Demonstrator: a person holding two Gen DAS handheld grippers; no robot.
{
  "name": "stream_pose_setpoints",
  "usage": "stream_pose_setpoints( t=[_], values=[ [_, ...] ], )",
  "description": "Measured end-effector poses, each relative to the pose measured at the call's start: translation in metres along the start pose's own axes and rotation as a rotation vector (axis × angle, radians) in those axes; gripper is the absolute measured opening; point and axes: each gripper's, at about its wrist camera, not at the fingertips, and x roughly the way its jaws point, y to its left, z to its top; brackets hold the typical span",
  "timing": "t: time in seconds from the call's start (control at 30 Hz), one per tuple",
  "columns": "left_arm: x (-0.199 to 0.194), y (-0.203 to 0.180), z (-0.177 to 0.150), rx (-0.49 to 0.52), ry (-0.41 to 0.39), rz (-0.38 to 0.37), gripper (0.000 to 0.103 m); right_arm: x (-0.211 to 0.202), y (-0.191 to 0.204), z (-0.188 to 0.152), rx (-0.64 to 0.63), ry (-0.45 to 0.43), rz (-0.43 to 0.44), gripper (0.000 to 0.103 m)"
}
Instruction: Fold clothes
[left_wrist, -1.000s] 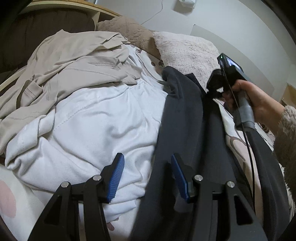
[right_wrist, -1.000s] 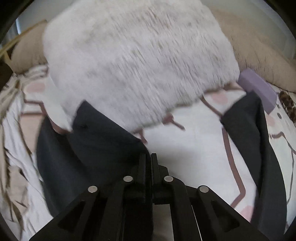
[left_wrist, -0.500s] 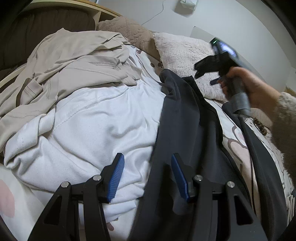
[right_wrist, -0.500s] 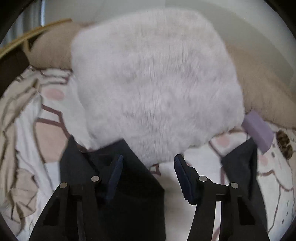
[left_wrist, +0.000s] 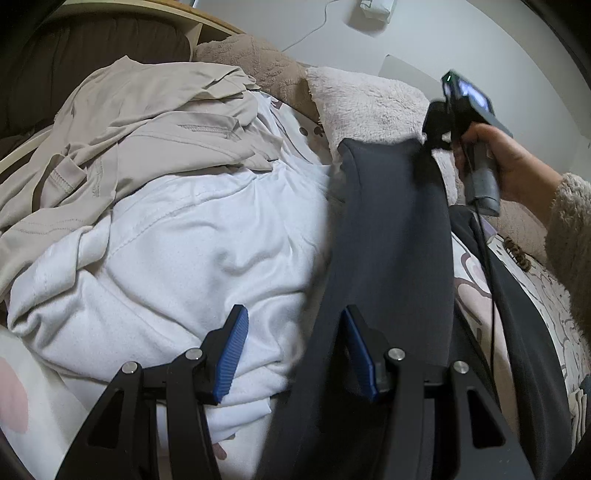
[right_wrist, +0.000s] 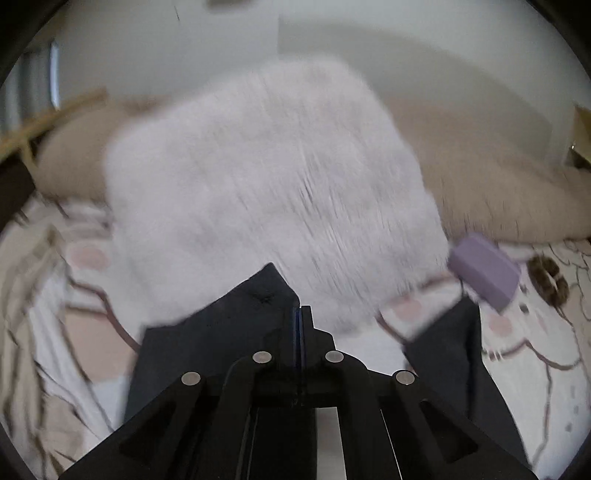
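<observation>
Fluffy pillow (right_wrist: 266, 192) motion-blurred in right wrist view; dark garment (right_wrist: 221, 332) btm hidden behind gripper (mostly).

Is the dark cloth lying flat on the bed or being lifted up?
Lifted at one end. The right tongs are shut on a corner of the dark cloth, which stretches up from the bed toward them.
</observation>
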Motion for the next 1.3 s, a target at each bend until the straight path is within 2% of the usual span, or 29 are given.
stream_pose_setpoints(
  t=[0.03,0.07,0.1,0.13,0.17,0.23,0.27,0.3,0.33,0.37,0.43,0.5,0.6,0.63,0.67,0.7,0.73,0.8,0.9,0.97,1.03,1.13,1.17,1.2,1.27,1.3],
  values=[
    [0.0,0.0,0.0,0.001,0.0,0.002,0.053,0.005,0.002,-0.003,-0.027,0.028,-0.018,0.002],
    [0.0,0.0,0.0,0.001,0.0,0.001,0.053,0.011,0.004,-0.006,-0.054,0.055,-0.036,0.013],
    [0.0,0.0,0.0,0.001,0.0,0.001,0.053,0.014,0.005,-0.008,-0.072,0.074,-0.052,0.03],
    [0.001,0.0,0.0,0.001,0.0,0.0,0.053,0.011,0.003,-0.01,-0.064,0.057,-0.055,0.076],
    [0.001,0.0,0.0,0.0,-0.001,0.0,0.053,0.002,0.003,-0.009,-0.043,0.012,-0.046,0.093],
    [0.0,0.001,0.0,-0.002,-0.001,-0.002,0.053,-0.013,0.01,-0.009,-0.033,-0.059,0.003,0.093],
    [0.0,0.001,0.0,-0.003,-0.001,-0.003,0.053,-0.019,0.019,-0.009,-0.047,-0.066,0.061,0.093],
    [0.0,0.001,0.001,-0.005,-0.002,-0.005,0.053,-0.023,0.032,-0.009,-0.075,-0.05,0.132,0.093],
    [-0.001,0.001,0.001,-0.007,-0.003,-0.008,0.053,-0.023,0.046,-0.011,-0.115,-0.022,0.166,0.09],
    [-0.002,0.002,0.001,-0.011,-0.004,-0.013,0.053,-0.021,0.06,-0.014,-0.164,0.004,0.169,0.078],
    [-0.004,0.003,0.002,-0.021,-0.007,-0.024,0.053,-0.012,0.094,-0.027,-0.268,0.062,0.153,0.068],
    [-0.008,0.004,0.003,-0.031,-0.014,-0.036,0.053,0.002,0.119,-0.035,-0.302,0.117,0.126,0.067],
    [-0.012,0.005,0.004,-0.039,-0.022,-0.05,0.053,0.033,0.129,-0.041,-0.242,0.182,0.081,0.067],
    [-0.013,0.004,0.005,-0.038,-0.022,-0.051,0.053,0.043,0.132,-0.042,-0.226,0.202,0.062,0.063],
    [-0.013,0.004,0.005,-0.036,-0.022,-0.05,0.053,0.051,0.136,-0.045,-0.224,0.217,0.038,0.044],
    [-0.014,0.004,0.005,-0.034,-0.021,-0.049,0.053,0.058,0.139,-0.048,-0.223,0.231,0.017,0.031],
    [-0.014,0.004,0.006,-0.032,-0.022,-0.048,0.053,0.064,0.139,-0.049,-0.221,0.239,0.008,0.01],
    [-0.017,0.004,0.007,-0.031,-0.03,-0.043,0.053,0.062,0.136,-0.045,-0.178,0.19,0.046,0.005],
    [-0.021,0.005,0.009,-0.035,-0.045,-0.034,0.053,0.044,0.136,-0.029,-0.142,0.053,0.135,0.003],
    [-0.02,0.004,0.008,-0.029,-0.043,-0.024,0.053,0.045,0.14,-0.024,-0.163,0.06,0.159,0.003],
    [-0.018,0.002,0.006,-0.011,-0.043,-0.007,0.053,0.046,0.138,-0.021,-0.153,0.091,0.161,0.004],
    [-0.018,0.0,0.005,0.006,-0.047,0.006,0.053,0.013,0.122,-0.011,-0.09,0.019,0.196,0.004],
    [-0.017,0.001,0.005,0.003,-0.046,0.002,0.053,-0.001,0.115,-0.006,-0.071,-0.013,0.206,0.01],
    [-0.017,0.002,0.006,-0.001,-0.044,-0.002,0.053,-0.017,0.106,-0.002,-0.056,-0.041,0.22,0.02],
    [-0.017,0.005,0.008,-0.015,-0.038,-0.015,0.053,-0.048,0.085,-0.004,-0.062,-0.057,0.262,0.091],
    [-0.018,0.005,0.009,-0.021,-0.038,-0.024,0.053,-0.069,0.072,-0.014,-0.087,-0.053,0.275,0.094]
  ],
)
